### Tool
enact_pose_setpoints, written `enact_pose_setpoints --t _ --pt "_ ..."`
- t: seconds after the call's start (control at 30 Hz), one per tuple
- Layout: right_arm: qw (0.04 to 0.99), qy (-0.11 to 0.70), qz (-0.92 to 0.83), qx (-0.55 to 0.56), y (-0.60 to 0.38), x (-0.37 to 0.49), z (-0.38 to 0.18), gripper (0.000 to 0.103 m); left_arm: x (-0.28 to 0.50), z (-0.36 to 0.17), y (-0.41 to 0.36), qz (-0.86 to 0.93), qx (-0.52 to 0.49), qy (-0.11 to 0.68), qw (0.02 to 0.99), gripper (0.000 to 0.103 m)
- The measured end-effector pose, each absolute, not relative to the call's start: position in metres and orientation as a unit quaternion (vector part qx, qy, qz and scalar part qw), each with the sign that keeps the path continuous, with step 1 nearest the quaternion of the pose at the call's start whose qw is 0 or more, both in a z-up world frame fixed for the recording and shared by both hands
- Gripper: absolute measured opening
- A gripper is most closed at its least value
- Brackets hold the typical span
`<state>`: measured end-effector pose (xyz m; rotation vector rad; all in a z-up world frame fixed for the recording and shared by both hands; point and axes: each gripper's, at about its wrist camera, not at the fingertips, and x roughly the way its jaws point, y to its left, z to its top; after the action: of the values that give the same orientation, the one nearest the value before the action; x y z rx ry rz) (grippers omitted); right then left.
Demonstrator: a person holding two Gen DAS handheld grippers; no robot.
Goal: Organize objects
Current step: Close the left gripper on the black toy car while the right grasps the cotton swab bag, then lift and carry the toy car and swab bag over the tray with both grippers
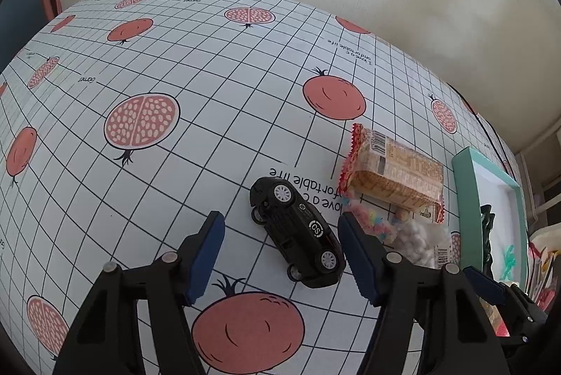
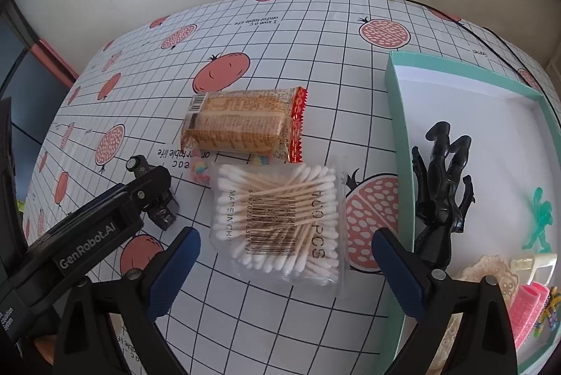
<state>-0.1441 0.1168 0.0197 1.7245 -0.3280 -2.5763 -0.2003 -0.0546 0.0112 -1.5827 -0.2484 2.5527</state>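
1. Left wrist view: left gripper point(image 1: 282, 257) spread wide, low over tablecloth point(image 1: 196, 66), black toy car point(image 1: 296, 231) lying between the fingers near the right one; snack packet point(image 1: 394, 173) just beyond, near the tablecloth's right edge.
2. Right wrist view: right gripper point(image 2: 285, 273) spread wide (nothing pinched), bag of cotton swabs point(image 2: 280, 220) between the fingers; teal tray point(image 2: 398, 115) at right edge holding black figure point(image 2: 441, 185).

"GenRobot.AI" on left gripper point(image 2: 154, 196)
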Motion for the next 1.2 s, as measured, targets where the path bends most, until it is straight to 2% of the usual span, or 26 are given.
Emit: enact_pose_setpoints --t 0.23,0.43,0.67,0.83,1.2 --pt "0.01 -0.114 -0.824 0.554 0.1168 -0.1447 0.0136 0.098 -0.1989 0.0089 -0.0534 0.847 -0.522 -0.078 0.062 0.067" --pt "0.012 -0.121 -0.824 0.553 0.1163 -0.1456 0.009 0.094 -0.1986 0.0082 -0.0516 0.849 -0.52 -0.069 0.064 0.064" --pt "0.004 -0.118 -0.829 0.547 0.1193 -0.1452 0.0113 0.081 -0.1987 0.007 -0.0527 0.849 -0.521 -0.065 0.062 0.049" --pt "0.001 -0.113 -0.829 0.548 0.1206 -0.1444 0.0123 0.071 -0.1986 0.0066 -0.0537 0.849 -0.521 -0.066 0.067 0.034" --pt "0.004 -0.117 -0.825 0.553 0.1233 -0.145 0.0131 0.065 -0.1971 0.0071 -0.0549 0.846 -0.525 -0.063 0.069 0.031"
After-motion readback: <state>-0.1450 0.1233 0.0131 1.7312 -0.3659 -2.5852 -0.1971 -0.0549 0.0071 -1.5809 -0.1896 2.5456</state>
